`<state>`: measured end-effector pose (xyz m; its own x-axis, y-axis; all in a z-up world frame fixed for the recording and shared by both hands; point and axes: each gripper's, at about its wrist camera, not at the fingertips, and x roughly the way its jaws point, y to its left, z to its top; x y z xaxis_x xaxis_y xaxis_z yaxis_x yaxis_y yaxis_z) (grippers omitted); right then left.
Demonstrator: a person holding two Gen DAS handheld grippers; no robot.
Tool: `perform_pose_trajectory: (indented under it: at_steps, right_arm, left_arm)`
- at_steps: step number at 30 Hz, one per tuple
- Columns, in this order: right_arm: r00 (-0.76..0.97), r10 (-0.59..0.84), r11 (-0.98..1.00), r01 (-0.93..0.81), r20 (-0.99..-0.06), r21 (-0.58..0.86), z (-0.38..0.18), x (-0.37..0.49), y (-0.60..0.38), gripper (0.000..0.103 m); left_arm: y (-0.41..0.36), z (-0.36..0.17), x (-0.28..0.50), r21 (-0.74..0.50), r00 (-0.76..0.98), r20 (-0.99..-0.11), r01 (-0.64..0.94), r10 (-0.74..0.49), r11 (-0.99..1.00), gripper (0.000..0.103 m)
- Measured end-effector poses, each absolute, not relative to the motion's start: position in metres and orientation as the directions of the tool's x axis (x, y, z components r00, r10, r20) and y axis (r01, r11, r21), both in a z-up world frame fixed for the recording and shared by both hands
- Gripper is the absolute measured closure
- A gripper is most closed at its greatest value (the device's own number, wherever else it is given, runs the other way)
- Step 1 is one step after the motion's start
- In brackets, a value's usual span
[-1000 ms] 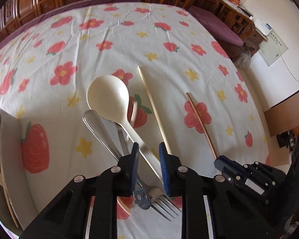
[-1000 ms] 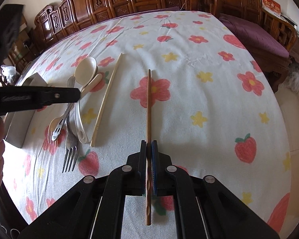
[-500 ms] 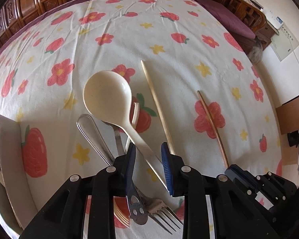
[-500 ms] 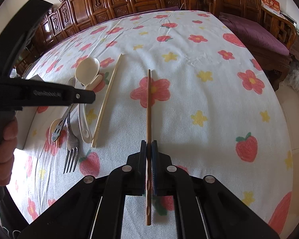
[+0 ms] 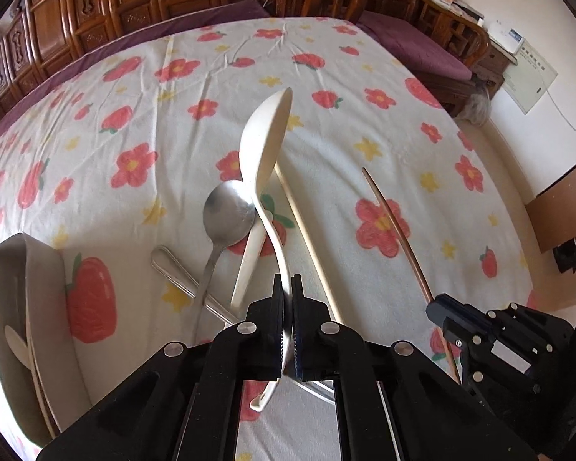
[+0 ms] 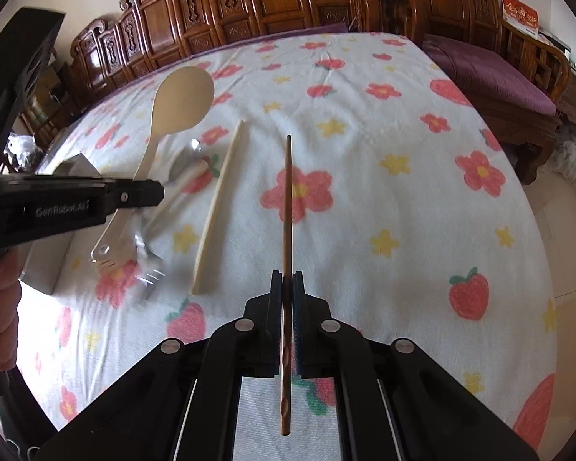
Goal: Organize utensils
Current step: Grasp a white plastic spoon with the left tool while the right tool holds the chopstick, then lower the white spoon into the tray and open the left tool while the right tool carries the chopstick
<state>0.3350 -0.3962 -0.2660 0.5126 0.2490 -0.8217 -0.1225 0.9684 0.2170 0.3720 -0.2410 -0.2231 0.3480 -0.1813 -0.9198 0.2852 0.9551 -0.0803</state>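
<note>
My left gripper (image 5: 287, 284) has its jaws closing on the handle of a cream plastic spoon (image 5: 267, 142), pads pressing it. The spoon hangs tilted above the cloth, bowl pointing away, and shows as well in the right wrist view (image 6: 184, 100). Below it lie a metal spoon (image 5: 228, 213), a fork handle (image 5: 172, 269), a second cream handle (image 5: 247, 265) and a pale chopstick (image 5: 307, 234). My right gripper (image 6: 287, 280) is shut on a brown chopstick (image 6: 288, 199), whose tip points away over the cloth.
A grey tray (image 5: 4, 280) at the left edge holds a cream spoon and a pale chopstick. The flowered cloth (image 6: 403, 192) covers the whole table. Carved wooden furniture (image 6: 249, 4) lines the far side. A hand (image 6: 0, 307) grips the left tool.
The left gripper closed on the cream spoon's handle and raised it off the pile, baring the metal spoon underneath. The right gripper kept still with the brown chopstick.
</note>
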Motion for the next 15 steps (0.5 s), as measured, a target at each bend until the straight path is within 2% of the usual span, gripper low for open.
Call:
perform_pose_trajectory:
  at_steps: [15]
  right_arm:
    - [0.58, 0.293, 0.956, -0.191, -0.76, 0.222, -0.212, 0.326, -0.364, 0.097]
  left_arm:
    - [-0.19, -0.19, 0.343, -0.051, 0.412, -0.896, 0.278, -0.167, 0.959, 0.1]
